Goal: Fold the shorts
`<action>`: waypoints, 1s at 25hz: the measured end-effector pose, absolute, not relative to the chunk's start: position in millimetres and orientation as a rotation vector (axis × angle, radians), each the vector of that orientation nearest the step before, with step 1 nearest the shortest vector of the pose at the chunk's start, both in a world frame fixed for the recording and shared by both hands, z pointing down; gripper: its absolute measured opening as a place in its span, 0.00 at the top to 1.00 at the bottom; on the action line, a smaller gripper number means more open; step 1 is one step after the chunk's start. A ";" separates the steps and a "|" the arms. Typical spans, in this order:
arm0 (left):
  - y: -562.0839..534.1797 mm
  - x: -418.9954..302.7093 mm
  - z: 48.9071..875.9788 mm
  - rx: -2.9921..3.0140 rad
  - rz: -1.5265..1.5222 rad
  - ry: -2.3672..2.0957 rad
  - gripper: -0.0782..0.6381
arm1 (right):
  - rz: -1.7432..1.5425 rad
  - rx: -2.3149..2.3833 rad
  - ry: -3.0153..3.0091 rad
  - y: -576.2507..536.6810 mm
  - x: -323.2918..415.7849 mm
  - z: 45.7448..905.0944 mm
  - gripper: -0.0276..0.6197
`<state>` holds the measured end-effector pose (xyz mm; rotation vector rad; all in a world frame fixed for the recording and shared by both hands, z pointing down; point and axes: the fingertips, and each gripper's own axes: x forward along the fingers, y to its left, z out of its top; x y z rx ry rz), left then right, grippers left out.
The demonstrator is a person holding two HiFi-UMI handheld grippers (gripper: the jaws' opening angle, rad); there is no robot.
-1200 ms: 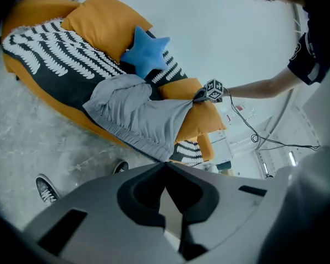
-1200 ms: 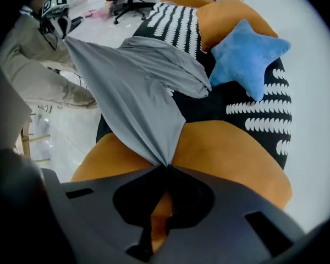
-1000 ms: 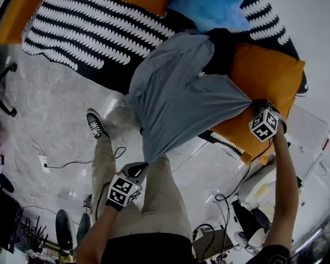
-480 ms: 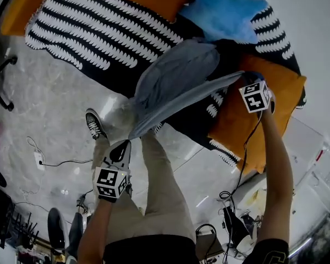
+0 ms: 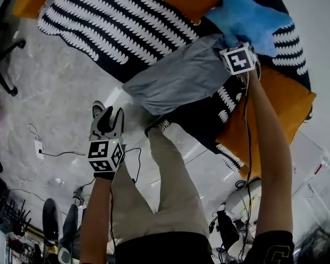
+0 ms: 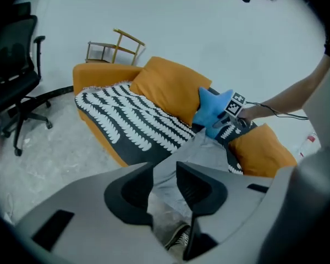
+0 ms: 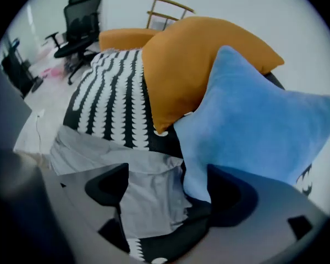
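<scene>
The grey shorts (image 5: 179,78) lie crumpled on the black-and-white blanket (image 5: 115,21) that covers the orange sofa. My right gripper (image 5: 236,58) hangs over their far end beside the blue star pillow (image 5: 247,15). Its jaws have just been opening and stand wide, and the right gripper view shows the shorts (image 7: 137,186) below the right gripper (image 7: 168,188), untouched. My left gripper (image 5: 111,116) is off the sofa, over the floor. Its jaws have just been opening too, with a narrow gap and nothing between them. The left gripper (image 6: 164,183) points at the shorts (image 6: 201,158).
An orange cushion (image 5: 280,103) lies right of the shorts and another orange cushion (image 7: 203,54) leans behind the blue pillow (image 7: 253,125). My legs and a shoe (image 5: 99,110) are on the marble floor, with a cable (image 5: 49,153). An office chair (image 6: 14,54) stands left of the sofa.
Both grippers held the shorts stretched in the air and have let go. The shorts now lie on the blanket. The right gripper moved up to the blue pillow, the left stayed low over the floor.
</scene>
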<state>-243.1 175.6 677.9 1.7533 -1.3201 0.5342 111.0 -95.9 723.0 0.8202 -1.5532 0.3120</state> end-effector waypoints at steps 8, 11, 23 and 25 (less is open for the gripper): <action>150.8 -281.5 637.0 1.892 0.541 -1.265 0.66 | 0.474 1.085 -1.765 -85.9 66.7 631.8 0.23; 136.7 -290.0 597.8 2.053 0.605 -1.178 0.66 | 0.701 1.282 -1.785 -34.2 74.2 579.6 0.33; 137.3 -307.6 263.4 2.680 0.760 -0.686 0.66 | 0.717 1.906 -1.674 261.1 -18.8 270.1 0.57; 135.7 -297.0 224.7 2.735 0.746 -0.692 0.66 | 0.641 1.943 -1.719 262.9 -33.5 229.2 0.57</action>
